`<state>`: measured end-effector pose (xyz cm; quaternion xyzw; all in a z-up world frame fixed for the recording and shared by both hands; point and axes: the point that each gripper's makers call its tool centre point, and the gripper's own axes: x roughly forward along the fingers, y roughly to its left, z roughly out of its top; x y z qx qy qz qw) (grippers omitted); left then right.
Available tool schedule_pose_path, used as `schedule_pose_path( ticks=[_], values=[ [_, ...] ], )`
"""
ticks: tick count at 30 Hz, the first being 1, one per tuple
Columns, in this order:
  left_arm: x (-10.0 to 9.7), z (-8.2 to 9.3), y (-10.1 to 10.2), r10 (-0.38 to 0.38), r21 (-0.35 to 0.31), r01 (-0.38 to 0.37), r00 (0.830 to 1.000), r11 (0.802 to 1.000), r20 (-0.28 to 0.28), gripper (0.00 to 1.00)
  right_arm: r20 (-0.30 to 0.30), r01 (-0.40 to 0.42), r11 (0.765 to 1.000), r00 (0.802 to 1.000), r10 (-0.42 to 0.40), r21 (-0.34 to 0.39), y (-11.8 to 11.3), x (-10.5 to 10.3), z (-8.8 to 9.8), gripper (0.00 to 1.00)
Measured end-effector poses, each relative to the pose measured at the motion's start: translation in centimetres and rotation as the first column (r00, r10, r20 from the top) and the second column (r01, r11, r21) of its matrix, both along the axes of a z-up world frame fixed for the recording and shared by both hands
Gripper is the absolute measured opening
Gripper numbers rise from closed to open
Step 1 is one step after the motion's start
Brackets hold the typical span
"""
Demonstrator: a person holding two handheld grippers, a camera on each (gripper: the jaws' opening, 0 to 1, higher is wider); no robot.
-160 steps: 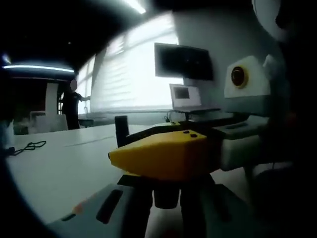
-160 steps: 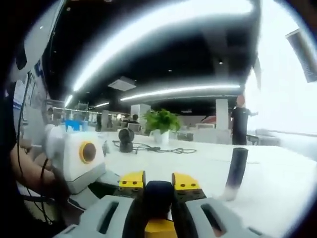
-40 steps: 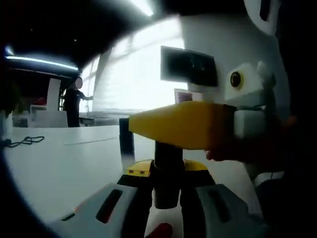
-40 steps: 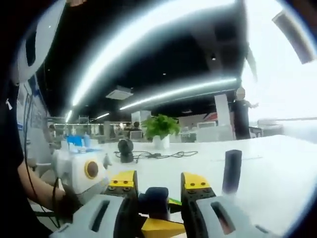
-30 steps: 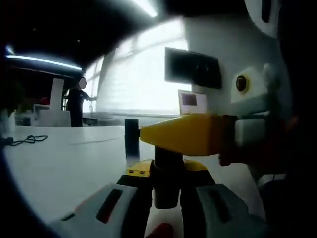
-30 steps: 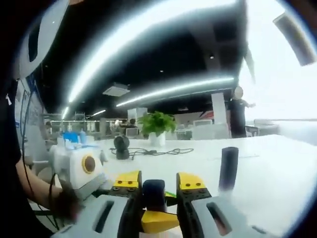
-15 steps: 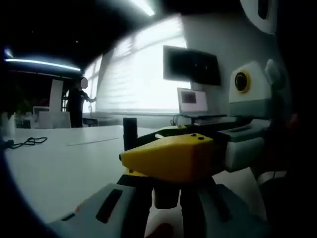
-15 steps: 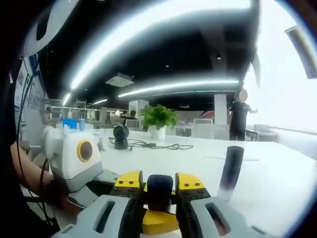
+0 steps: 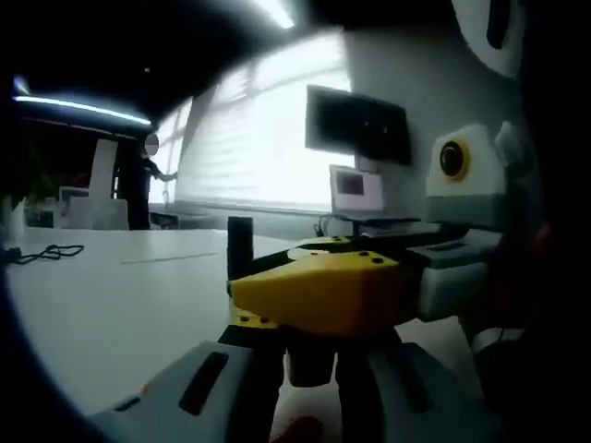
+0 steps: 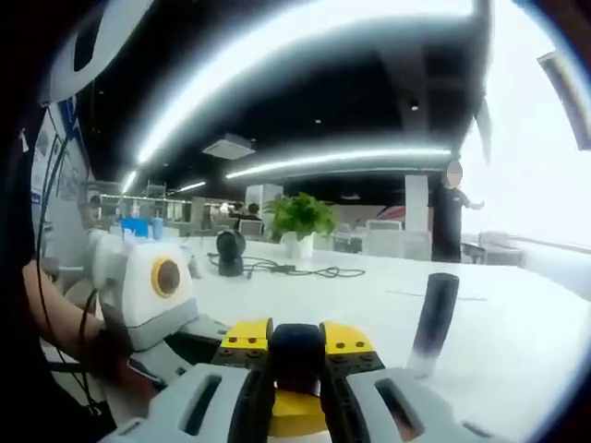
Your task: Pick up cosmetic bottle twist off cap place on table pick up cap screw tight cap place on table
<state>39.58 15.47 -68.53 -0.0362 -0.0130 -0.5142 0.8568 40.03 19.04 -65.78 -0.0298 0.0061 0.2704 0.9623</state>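
My left gripper is shut on a dark cosmetic bottle that stands upright between its grey jaws, above the white table. My right gripper crosses from the right, its yellow jaw lying flat over the bottle's top. In the right gripper view, my right gripper is shut on the dark rounded cap between its yellow-tipped jaws. A yellow tip of the left gripper shows just under the cap. The bottle's lower part is hidden.
A tall dark tube stands on the table beyond the grippers. A monitor and laptop sit at the back. A cable, a round black device and a plant are farther off. A person stands by the window.
About a second ago the right gripper was rolled on edge with wider jaws; it has turned back flat and shut on the cap. Little has moved in the last half second.
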Motion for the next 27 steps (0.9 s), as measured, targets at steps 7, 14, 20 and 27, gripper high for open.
schedule_pose_path(
  ticks=[7, 14, 20, 27],
  values=[
    [-0.8, 0.9, -0.1, -0.038, 0.006, 0.038, 0.999, 0.999, 0.024, 0.1, 0.001, -0.078, 0.997, 0.997, 0.078, -0.008, 0.4, -0.7, 0.6, 0.11],
    [-1.7, 1.1, 0.0, -0.114, 0.016, 0.113, 0.993, 0.993, 0.01, 0.1, -0.013, -0.173, 0.985, 0.985, 0.173, 0.009, 0.8, -1.4, 0.7, 0.11],
    [-1.9, 1.1, 0.1, -0.126, -0.013, 0.126, 0.992, 0.992, -0.012, 0.1, -0.015, -0.2, 0.979, 0.98, 0.2, 0.037, 1.0, -1.6, 0.9, 0.11],
    [-2.3, 0.6, 0.1, -0.141, 0.02, 0.141, 0.99, 0.99, -0.004, 0.1, -0.023, -0.236, 0.971, 0.971, 0.236, 0.024, 1.2, -2.0, 0.4, 0.11]
  ],
)
